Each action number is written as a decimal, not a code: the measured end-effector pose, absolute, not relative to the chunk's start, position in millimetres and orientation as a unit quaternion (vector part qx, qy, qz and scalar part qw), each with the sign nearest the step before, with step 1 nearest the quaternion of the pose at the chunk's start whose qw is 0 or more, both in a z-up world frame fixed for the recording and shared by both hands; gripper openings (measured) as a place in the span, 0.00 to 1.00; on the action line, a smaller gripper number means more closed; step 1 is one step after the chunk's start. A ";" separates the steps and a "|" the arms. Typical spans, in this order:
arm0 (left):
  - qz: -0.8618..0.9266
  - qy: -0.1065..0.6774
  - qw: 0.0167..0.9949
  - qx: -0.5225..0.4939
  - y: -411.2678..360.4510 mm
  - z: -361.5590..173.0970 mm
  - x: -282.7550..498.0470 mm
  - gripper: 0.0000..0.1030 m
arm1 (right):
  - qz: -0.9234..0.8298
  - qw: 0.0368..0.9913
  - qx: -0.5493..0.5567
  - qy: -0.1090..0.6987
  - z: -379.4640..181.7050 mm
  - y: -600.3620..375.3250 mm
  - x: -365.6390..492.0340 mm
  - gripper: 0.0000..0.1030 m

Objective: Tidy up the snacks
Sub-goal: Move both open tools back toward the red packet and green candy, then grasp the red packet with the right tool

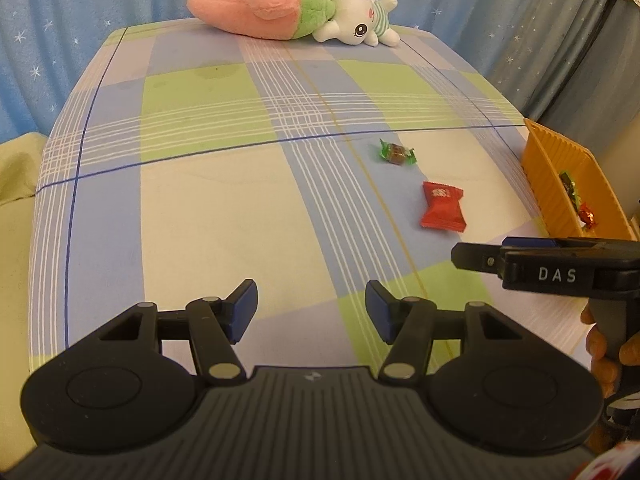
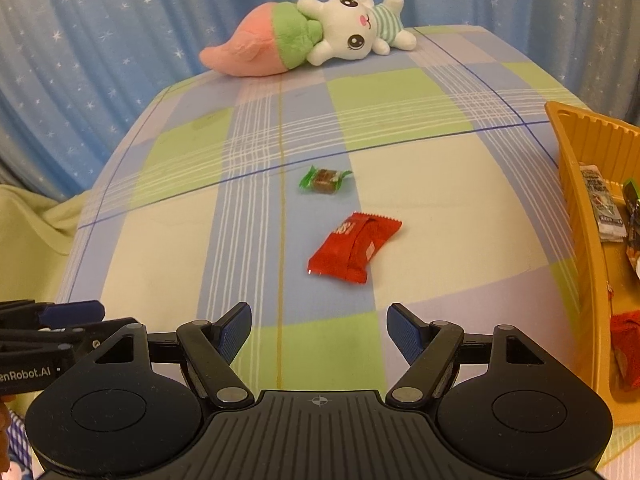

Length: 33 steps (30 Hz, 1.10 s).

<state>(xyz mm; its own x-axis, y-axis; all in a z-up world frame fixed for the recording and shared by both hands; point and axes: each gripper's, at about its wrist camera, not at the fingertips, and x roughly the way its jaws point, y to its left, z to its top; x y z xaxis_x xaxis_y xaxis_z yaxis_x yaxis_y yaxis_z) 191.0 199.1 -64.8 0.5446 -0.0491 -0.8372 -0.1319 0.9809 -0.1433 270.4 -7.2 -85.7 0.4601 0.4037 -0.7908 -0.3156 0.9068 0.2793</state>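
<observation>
1. Red snack packet (image 2: 354,249) lies flat on the plaid sheet (image 2: 160,248), ahead of the right gripper (image 2: 319,334), apart from it. Green-wrapped candy (image 2: 325,179) lies just beyond the packet, not touching.
2. Orange tray (image 2: 576,184) at the sheet's right edge already holds several wrapped snacks.
3. Handling, judged: packet is light, crinkly film, soft puffy middle, likely slippery; pinch across the short width at mid-body, not the crimped ends. Candy is small with a firmer core; grip the block, not the twisted tails.
4. Right gripper: jaws wide apart, nothing between them, pitched steeply down at the sheet, centred slightly left of the packet.
5. Left gripper (image 1: 311,310): jaws parted, empty, tilted down over bare sheet; both snacks sit up and right of it.
6. Plush rabbit (image 2: 316,36) at far edge, well apart.
</observation>
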 end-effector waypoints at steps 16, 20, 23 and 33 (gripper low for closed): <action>0.047 0.483 0.869 -0.099 222.2 -74.5 212.7 0.55 | 0.174 0.861 0.052 0.475 -107.4 7.4 322.3 0.72; 0.052 0.483 0.868 -0.101 224.5 -75.6 216.4 0.55 | 0.166 0.863 0.046 0.475 -112.7 10.0 327.3 0.72; 0.053 0.483 0.868 -0.100 224.5 -75.9 218.9 0.55 | 0.163 0.863 0.041 0.476 -116.2 11.5 329.2 0.72; 0.052 0.480 0.871 -0.094 220.5 -72.2 227.5 0.55 | 0.168 0.871 -0.012 0.461 -120.4 22.6 329.1 0.43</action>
